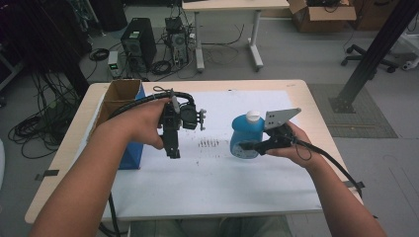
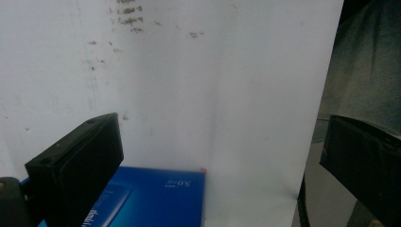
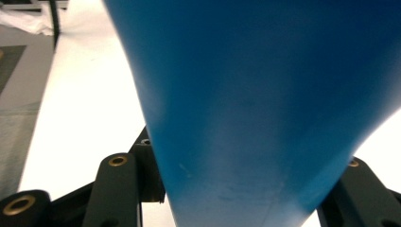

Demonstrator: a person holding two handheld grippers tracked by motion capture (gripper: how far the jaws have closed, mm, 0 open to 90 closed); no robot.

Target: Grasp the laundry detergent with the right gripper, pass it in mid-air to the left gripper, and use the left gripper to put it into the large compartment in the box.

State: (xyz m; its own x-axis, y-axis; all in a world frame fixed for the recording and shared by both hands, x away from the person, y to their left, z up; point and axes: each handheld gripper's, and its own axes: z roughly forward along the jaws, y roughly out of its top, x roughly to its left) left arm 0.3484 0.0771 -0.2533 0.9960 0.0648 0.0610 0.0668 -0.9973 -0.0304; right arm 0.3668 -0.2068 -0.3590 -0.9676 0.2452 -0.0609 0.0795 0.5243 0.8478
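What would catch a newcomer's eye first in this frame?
The blue bottle with a white cap stands out right of centre on the white sheet, clamped between the jaws of the right gripper. Left of centre, the left gripper hangs open above the sheet, pointing down, beside a blue cardboard box at the sheet's left edge.

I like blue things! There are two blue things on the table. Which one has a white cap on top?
The round blue bottle, clamped in the right gripper. The other blue thing is the cardboard box by the left gripper.
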